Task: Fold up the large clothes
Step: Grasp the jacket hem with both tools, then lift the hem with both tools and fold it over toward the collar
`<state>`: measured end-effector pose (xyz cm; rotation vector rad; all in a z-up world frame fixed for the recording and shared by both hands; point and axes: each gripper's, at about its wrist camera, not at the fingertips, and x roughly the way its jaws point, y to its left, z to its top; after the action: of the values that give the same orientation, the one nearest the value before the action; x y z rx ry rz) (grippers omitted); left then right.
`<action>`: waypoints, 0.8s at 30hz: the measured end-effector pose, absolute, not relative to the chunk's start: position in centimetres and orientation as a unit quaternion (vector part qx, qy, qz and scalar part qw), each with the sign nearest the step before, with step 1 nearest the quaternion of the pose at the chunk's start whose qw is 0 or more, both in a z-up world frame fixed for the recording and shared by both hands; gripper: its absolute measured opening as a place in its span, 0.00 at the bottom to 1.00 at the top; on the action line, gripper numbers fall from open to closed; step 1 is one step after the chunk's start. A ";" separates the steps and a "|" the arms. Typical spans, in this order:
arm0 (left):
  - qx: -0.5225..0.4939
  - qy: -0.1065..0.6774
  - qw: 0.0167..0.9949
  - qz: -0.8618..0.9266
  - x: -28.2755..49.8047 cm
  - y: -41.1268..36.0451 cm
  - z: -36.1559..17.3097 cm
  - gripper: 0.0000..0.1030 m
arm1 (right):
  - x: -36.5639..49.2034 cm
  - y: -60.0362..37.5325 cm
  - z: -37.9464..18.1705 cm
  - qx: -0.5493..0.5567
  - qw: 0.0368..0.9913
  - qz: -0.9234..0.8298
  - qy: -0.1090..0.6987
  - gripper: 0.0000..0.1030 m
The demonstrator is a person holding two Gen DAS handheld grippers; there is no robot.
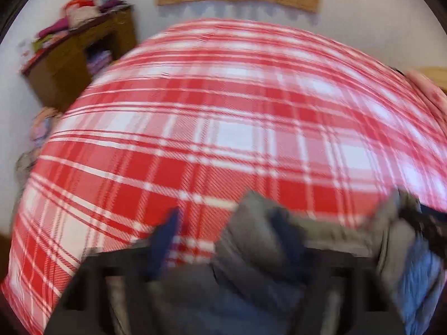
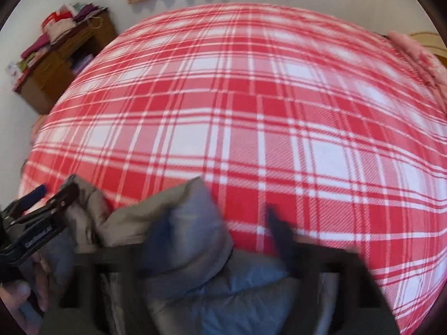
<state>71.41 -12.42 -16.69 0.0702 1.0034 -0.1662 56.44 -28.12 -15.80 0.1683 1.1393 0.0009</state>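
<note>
grey garment (image 2: 178, 217) bunched between right claw (image 2: 220, 223) fingers.

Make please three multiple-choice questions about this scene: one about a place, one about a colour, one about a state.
1. Where does the wooden cabinet stand?
A. far left of the bed
B. on the bed
C. right of the bed

2. What colours has the plaid bedspread?
A. green and black
B. red and white
C. plain blue

3. How is the grey jacket?
A. spread flat
B. on a hanger
C. bunched near both grippers

Answers: 1 A, it sits beside the bed's far left corner. 2 B, the checks are red and white. 3 C, it is crumpled in front of the cameras.
</note>
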 end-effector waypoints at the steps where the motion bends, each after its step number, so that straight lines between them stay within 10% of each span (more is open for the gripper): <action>1: 0.037 0.480 0.872 -0.091 70.6 -12.2 -16.6 0.32 | 55.9 -28.0 -15.7 0.071 0.839 0.005 0.540 0.21; 7: 0.080 0.434 0.889 -0.126 65.2 -11.4 -14.9 0.09 | 52.3 -28.0 -14.2 0.049 0.852 0.028 0.520 0.08; 24: 0.075 0.420 0.897 -0.117 59.5 -8.4 -17.8 0.06 | 45.2 -28.5 -17.7 0.013 0.876 0.019 0.482 0.05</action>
<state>59.47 -8.41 -17.82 0.1546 0.8708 -0.2414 45.24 -28.53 -17.67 0.0279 1.0062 0.0392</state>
